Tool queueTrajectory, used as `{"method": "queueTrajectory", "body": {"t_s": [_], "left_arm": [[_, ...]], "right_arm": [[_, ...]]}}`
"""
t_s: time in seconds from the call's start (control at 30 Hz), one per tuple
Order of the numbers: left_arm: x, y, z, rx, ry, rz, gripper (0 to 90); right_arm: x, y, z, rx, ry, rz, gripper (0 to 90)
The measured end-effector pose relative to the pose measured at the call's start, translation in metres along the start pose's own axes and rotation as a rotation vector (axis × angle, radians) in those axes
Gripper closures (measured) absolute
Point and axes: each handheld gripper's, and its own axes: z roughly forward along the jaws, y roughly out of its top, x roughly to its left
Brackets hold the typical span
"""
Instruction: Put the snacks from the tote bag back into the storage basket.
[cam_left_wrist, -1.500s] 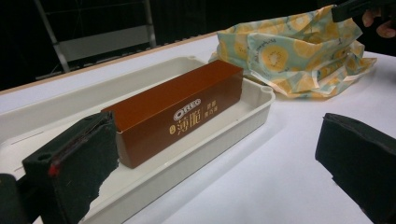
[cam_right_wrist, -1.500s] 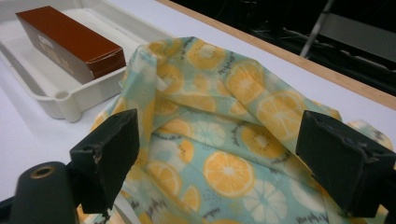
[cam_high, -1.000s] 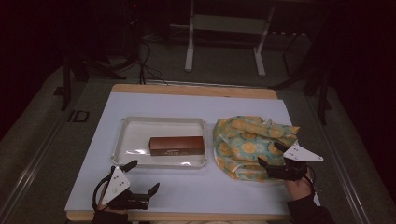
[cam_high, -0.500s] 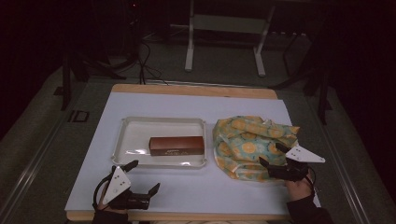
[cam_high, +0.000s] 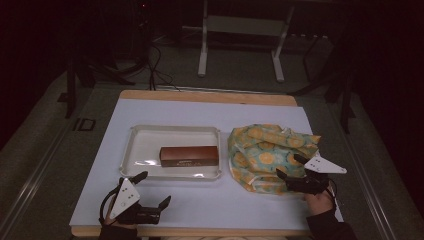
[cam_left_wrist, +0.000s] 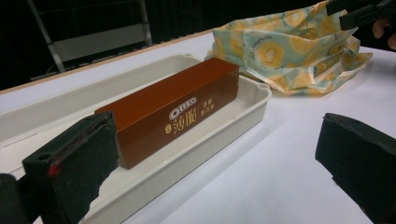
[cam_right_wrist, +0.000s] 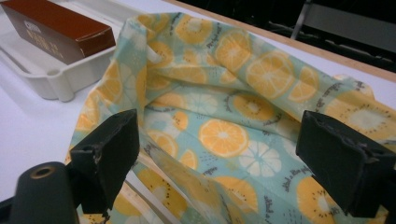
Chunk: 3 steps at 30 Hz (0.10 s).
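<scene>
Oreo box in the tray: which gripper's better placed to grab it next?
Left, probably. The left gripper sits open just in front of the tray, jaws already pointed toward the Oreo box. The right gripper is open over the fruit-print bag, which lies between it and the box.

Dark lab: floor cables (cam_high: 150, 70), metal stand (cam_high: 240, 30).

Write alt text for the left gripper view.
A brown Oreo box lies in a shallow white tray on a white table, framed by the left gripper and its open black jaws. Behind the tray sits a crumpled orange-slice-print bag.
</scene>
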Motion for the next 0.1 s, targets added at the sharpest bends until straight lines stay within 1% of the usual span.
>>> {"method": "queueTrajectory", "body": {"t_s": [0.1], "left_arm": [[-0.0001, 0.0000, 0.0002, 0.001, -0.001, 0.001, 0.0]], "right_arm": [[-0.0009, -0.0009, 0.0006, 0.005, 0.001, 0.008, 13.6]]}}
